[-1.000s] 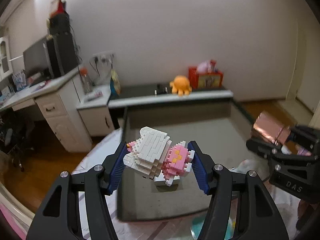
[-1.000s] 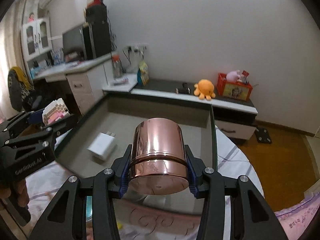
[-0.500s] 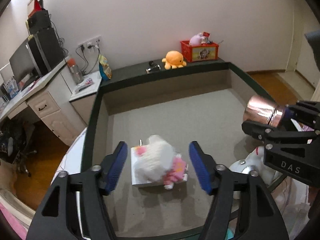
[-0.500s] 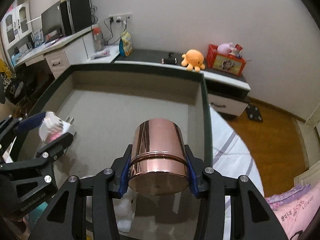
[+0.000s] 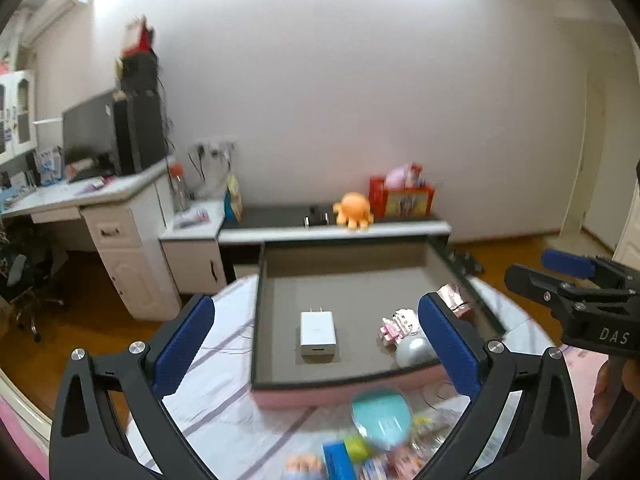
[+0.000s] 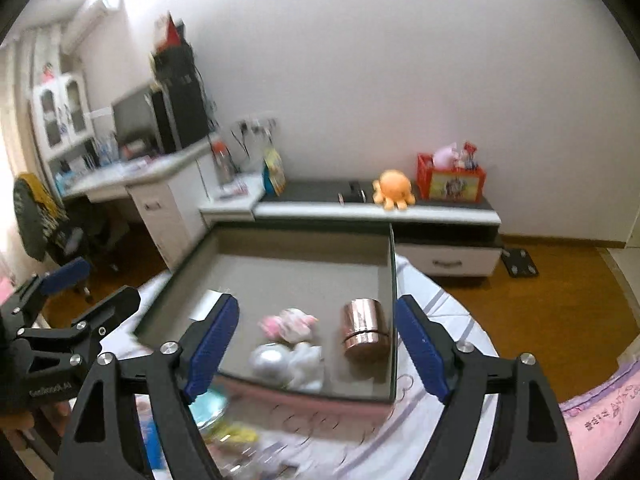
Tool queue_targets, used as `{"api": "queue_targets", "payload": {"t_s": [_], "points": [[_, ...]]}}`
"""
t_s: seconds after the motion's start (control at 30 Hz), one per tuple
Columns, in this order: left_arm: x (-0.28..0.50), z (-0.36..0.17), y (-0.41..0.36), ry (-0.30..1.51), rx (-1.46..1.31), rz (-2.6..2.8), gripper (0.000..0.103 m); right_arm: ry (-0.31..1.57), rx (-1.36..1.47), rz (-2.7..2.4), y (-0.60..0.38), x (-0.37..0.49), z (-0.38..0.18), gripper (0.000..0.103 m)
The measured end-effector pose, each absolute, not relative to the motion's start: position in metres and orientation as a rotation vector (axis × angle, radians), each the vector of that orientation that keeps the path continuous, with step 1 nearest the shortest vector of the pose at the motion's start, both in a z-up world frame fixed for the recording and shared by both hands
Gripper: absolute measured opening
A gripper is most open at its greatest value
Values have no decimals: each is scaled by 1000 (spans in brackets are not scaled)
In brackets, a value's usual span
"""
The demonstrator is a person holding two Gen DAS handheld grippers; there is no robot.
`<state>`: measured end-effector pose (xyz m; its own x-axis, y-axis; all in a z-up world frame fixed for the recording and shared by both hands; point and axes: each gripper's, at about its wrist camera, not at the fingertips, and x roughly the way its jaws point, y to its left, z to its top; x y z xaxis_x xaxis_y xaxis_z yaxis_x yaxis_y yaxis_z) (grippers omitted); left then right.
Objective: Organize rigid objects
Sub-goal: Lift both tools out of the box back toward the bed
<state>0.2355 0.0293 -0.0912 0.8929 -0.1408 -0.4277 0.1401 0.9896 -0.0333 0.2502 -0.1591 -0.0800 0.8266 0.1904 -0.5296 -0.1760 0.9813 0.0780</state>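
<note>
The left gripper (image 5: 316, 344) is standing wide apart and gripping nothing, its jaws having just been opening; the white charger (image 5: 317, 336) and the pink brick figure (image 5: 396, 326) are lying in the grey tray (image 5: 276, 386) beyond its blue pads. The right gripper (image 6: 316, 346) is likewise gaping empty after just opening, the copper cup (image 6: 365, 333) standing upright in the tray just beyond its right jaw, touching neither pad.

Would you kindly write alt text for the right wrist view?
The right gripper hangs open and empty over a grey tray holding an upright copper cup, a pink-and-white block toy and a silver ball.
</note>
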Motion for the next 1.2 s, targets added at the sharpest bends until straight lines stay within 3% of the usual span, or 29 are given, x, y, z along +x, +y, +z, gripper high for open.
{"api": "queue_targets", "payload": {"t_s": [0.17, 0.23, 0.63, 1.2], "points": [[156, -66, 43, 309, -48, -95, 103, 411, 22, 219, -151, 172, -57, 88], [122, -60, 44, 247, -46, -79, 103, 365, 25, 224, -147, 146, -54, 103], [28, -54, 30, 152, 37, -40, 103, 213, -3, 164, -136, 55, -53, 103], [7, -46, 25, 122, 49, -14, 103, 161, -20, 131, -132, 22, -50, 103]]}}
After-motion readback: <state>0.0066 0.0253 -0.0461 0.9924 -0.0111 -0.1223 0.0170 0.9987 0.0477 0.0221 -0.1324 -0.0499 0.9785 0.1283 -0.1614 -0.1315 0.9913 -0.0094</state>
